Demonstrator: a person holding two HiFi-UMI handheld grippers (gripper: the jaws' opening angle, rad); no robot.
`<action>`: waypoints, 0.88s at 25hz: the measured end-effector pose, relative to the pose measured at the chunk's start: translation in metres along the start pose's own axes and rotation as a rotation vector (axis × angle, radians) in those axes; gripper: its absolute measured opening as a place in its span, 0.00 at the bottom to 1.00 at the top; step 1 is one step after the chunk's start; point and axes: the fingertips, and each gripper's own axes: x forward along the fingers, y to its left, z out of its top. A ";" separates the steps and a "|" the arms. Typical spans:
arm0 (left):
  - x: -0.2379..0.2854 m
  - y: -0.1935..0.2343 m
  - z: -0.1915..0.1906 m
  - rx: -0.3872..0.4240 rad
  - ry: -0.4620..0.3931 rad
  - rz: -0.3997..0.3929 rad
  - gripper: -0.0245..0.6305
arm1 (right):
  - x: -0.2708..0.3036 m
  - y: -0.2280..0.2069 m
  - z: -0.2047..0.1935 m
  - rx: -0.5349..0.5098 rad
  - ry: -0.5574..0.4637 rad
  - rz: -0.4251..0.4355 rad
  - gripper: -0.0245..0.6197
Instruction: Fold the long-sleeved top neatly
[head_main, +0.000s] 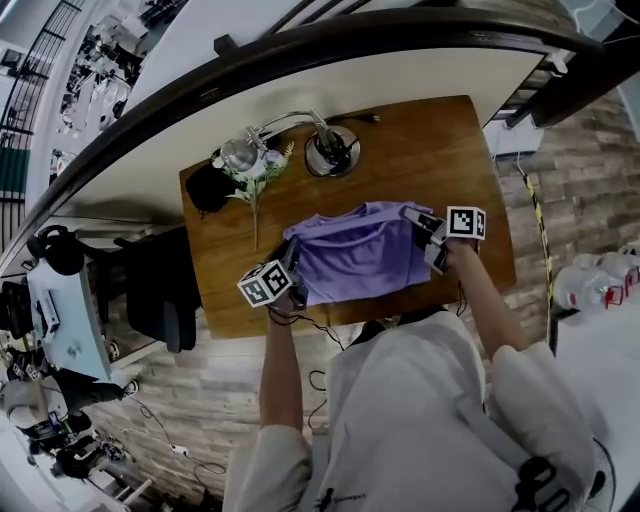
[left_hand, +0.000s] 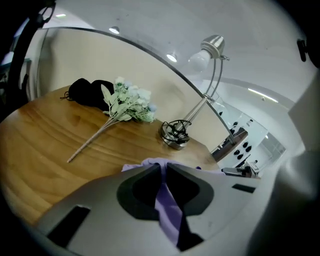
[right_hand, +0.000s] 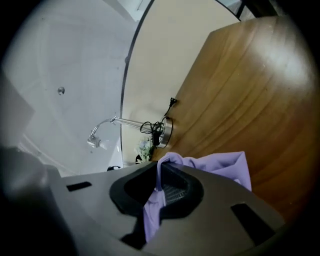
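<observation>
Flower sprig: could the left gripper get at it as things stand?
Probably not yet. Bare wooden table lies between the left gripper and the flower sprig, so the way looks free, but its fingers are shut on the purple top, which it must drop first.

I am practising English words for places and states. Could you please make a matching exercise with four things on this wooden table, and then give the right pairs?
Things:
1. purple top
2. desk lamp
3. flower sprig
4. black bundle

Places or states:
A. at the far left corner of the table
B. stands on a round base near the far edge
C. clamped by the left gripper and the right gripper
D. lies flat, stem pointing toward the near edge

Pairs: 1-C, 2-B, 3-D, 4-A
</observation>
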 end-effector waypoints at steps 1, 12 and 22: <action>0.005 0.005 0.001 -0.028 -0.009 0.005 0.12 | 0.004 -0.003 0.003 0.032 -0.020 0.016 0.07; 0.018 0.042 0.031 -0.255 -0.190 0.092 0.23 | 0.012 -0.016 0.052 0.298 -0.301 0.118 0.32; 0.018 -0.058 -0.036 0.350 0.020 0.060 0.18 | 0.057 0.032 -0.072 -1.217 0.371 -0.155 0.05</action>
